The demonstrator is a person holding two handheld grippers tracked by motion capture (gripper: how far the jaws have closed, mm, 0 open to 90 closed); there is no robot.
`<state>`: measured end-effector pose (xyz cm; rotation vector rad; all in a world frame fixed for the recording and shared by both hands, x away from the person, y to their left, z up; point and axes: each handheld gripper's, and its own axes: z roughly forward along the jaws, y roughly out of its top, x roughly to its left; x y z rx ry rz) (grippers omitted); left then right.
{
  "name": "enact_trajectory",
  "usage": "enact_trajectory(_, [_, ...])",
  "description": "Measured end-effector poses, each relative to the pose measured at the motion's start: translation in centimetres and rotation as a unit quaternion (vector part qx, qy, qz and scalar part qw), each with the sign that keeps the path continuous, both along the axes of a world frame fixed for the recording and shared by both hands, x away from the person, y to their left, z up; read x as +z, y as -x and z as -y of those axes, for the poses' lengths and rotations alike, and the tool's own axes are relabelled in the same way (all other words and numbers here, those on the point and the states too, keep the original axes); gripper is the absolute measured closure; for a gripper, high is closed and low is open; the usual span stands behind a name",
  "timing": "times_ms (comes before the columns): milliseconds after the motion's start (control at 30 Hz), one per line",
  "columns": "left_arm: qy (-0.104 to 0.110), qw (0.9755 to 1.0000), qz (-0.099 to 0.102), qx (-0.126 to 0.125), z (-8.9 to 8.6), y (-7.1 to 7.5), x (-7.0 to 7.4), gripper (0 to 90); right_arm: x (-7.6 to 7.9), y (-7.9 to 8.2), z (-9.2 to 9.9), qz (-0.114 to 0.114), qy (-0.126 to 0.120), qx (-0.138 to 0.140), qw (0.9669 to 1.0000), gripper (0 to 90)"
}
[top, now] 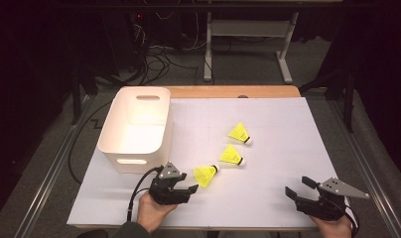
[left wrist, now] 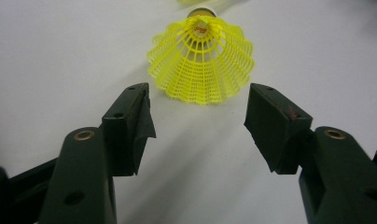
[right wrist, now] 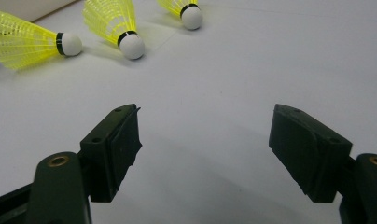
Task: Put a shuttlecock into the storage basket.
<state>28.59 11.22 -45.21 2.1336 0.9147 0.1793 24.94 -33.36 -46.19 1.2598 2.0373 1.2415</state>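
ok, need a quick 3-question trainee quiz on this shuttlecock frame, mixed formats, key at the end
1. How many yellow shuttlecocks lie on the white table?
2. True or false: the left gripper is shut on the nearest shuttlecock.
3. Where is the white bin? A) far left of the table B) beside the right gripper C) between the shuttlecocks

Key: 1. Three. 2. False; its jaws are open, with the skirt just ahead of them. 3. A.
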Motion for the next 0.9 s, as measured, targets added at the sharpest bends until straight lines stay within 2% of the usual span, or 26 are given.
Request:
enact_trajectory(300, [-0.010, 0.9999, -0.005, -0.010, 0.8, 0.1, -0.1, 41.5, 0.0, 0.0, 0.0, 0.000, 0.001, 0.001, 1.0000, 25.0])
enact_trajectory(633, [-0.012, 0.9997, -0.008, -0.020, 1.6, 0.1, 0.1, 41.4, 0.0, 0.0, -0.1, -0.001, 0.002, 0.001, 1.0000, 25.0])
enact_trajectory(900, [-0.019, 0.9995, -0.016, -0.021, 2.3, -0.3, -0.1, 41.7, 0.0, 0.0, -0.1, -0.001, 0.002, 0.001, 1.0000, 25.1])
